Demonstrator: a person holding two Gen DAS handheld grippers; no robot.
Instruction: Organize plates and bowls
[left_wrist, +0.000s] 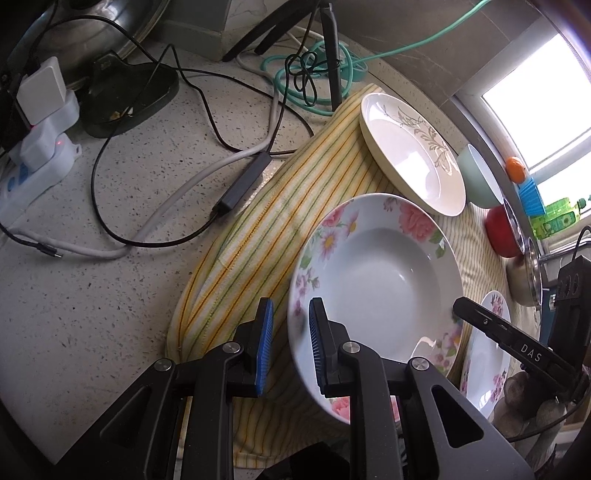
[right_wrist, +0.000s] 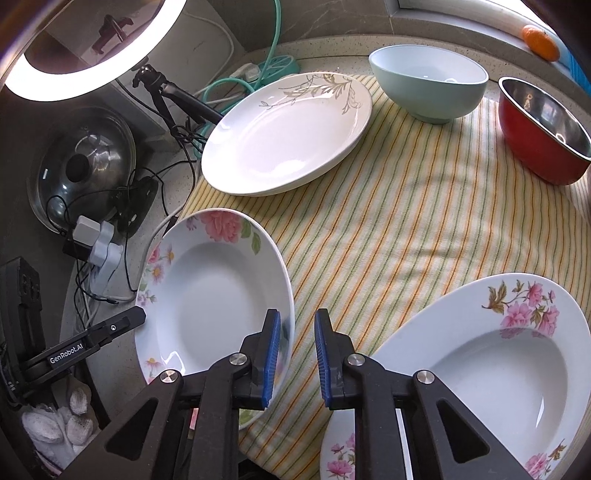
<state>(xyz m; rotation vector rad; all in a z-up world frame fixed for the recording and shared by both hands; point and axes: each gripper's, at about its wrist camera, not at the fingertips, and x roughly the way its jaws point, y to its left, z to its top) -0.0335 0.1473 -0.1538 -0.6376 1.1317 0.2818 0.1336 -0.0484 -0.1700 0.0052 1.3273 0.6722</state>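
The left gripper (left_wrist: 291, 347) pinches the near-left rim of the rose plate (left_wrist: 376, 273), and the right gripper (right_wrist: 295, 354) pinches its opposite rim, so the plate hangs tilted over the striped cloth (right_wrist: 424, 221), probably to stack it onto the second floral plate (right_wrist: 498, 369) just right of it.

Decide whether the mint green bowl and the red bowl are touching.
Apart. The right wrist view shows a clear gap between the mint green bowl and the red bowl, with the striped cloth showing between them.
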